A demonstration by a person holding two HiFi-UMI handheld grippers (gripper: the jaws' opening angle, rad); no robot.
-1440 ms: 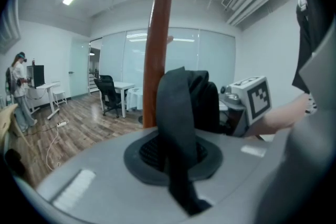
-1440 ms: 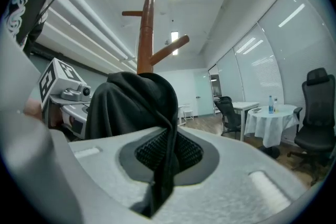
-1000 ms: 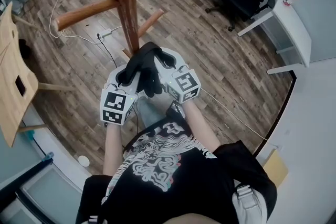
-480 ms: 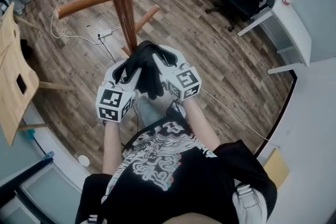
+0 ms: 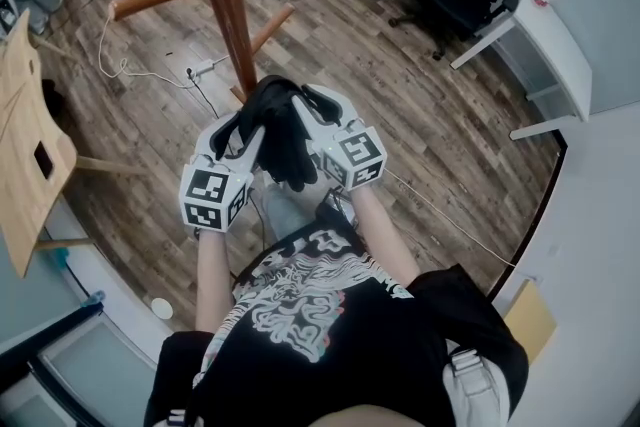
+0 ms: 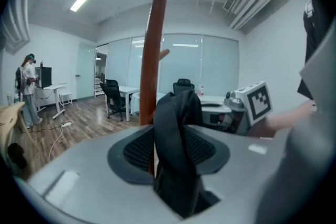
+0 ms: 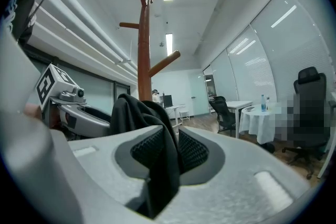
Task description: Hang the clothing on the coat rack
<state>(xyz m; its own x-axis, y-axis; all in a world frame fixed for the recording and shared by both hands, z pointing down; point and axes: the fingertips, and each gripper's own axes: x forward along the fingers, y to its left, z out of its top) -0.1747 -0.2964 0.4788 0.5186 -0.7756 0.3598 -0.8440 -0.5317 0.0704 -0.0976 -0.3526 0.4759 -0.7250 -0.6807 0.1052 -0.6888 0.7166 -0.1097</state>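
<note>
**Operator:** Where is the clothing (image 5: 280,130)?

**Technician:** It is a dark bundle carried between both grippers, in front of the person's chest. It is near the coat rack (image 5: 222,5) and not yet on any peg. The right gripper (image 7: 167,147) has its jaws clamped on a fold. The left gripper (image 6: 169,139) has just been opening its jaws. They stand apart, with the cloth draped loosely between them.

**Operator:** What is the procedure for this step?

**Technician:** Recommended: regrip with the left jaws at a collar or loop and spread the cloth. Then raise it over an upward-angled peg (image 7: 164,63). One clamp alone may let the bundle slip.

**Operator:** What is the pose?

**Technician:** Both forearms reach forward, side by side. The jaws converge toward the pole (image 6: 152,60). The left gripper tilts slightly downward and the right sits nearly level.
</note>
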